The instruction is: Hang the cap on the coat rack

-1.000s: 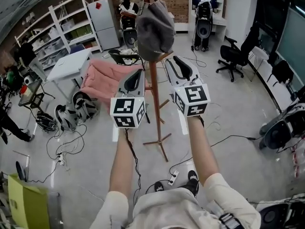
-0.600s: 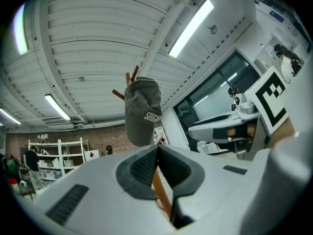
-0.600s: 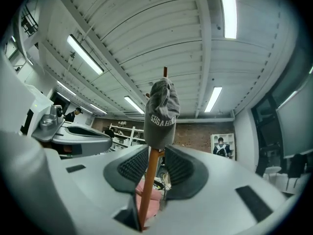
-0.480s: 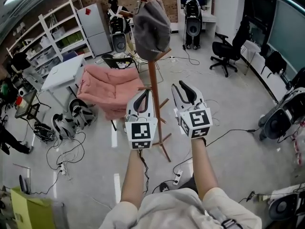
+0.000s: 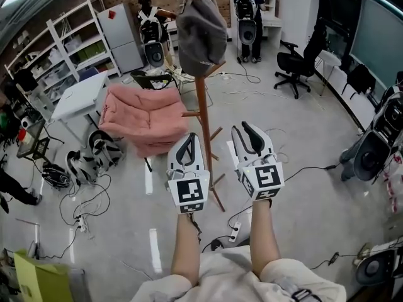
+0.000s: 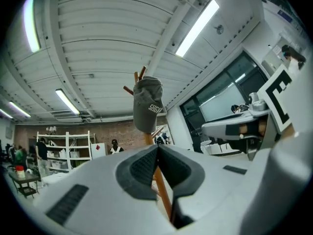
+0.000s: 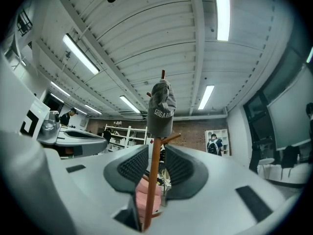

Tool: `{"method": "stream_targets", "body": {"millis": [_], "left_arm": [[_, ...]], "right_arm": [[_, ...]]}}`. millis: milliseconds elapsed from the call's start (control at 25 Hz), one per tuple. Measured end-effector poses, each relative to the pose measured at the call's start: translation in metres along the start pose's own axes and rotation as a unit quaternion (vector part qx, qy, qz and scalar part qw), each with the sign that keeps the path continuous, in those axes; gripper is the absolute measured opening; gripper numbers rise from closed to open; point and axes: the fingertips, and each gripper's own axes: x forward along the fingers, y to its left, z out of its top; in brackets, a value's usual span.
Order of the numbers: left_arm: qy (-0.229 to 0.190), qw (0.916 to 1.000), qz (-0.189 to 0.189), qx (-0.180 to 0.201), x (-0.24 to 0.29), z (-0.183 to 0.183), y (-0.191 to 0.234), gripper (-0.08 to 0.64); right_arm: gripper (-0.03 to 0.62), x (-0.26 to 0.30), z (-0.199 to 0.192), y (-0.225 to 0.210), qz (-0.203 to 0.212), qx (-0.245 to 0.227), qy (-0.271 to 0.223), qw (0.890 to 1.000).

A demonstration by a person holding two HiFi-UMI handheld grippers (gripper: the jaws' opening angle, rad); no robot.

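A grey cap (image 5: 201, 33) hangs on the top of the wooden coat rack (image 5: 203, 118); neither gripper touches it. The left gripper (image 5: 189, 137) is held low, just left of the pole, with its pads pressed together and nothing between them. Just right of the pole, the right gripper (image 5: 243, 127) is at the same height. In the left gripper view the cap (image 6: 148, 109) shows above the shut gripper (image 6: 157, 148). In the right gripper view the gripper (image 7: 156, 153) shows a narrow gap, through which the distant pole (image 7: 152, 180) rises to the cap (image 7: 161, 111).
A pink cushion (image 5: 148, 115) lies left of the rack, with a white table (image 5: 79, 93) and shelves (image 5: 69, 36) beyond it. A black office chair (image 5: 296, 65) stands at the right. Cables and a power strip (image 5: 233, 233) lie on the floor near the rack's feet. People stand at the back.
Both grippers have come down and back toward the body, away from the cap. The cap stays on the rack.
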Motion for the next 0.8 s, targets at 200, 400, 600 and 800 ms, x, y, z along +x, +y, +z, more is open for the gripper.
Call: {"method": "stream_targets", "body": {"millis": [200, 400, 600, 800], "left_arm": [[-0.010, 0.9986, 0.015, -0.050, -0.016, -0.009, 0.010, 0.008], [-0.025, 0.9963, 0.023, -0.079, -0.032, -0.027, 0.018, 0.008], [-0.016, 0.9969, 0.011, -0.076, -0.038, -0.039, 0.008, 0.008], [-0.026, 0.9971, 0.007, -0.072, -0.037, -0.033, 0.008, 0.008]], "right_arm": [[0.106, -0.013, -0.009, -0.010, -0.014, 0.041, -0.018, 0.999], [0.106, -0.027, -0.034, -0.004, -0.005, 0.026, -0.010, 1.000], [0.106, -0.034, -0.055, 0.004, 0.005, 0.027, 0.000, 1.000], [0.086, -0.038, -0.052, 0.005, 0.007, 0.024, -0.010, 1.000]]}}
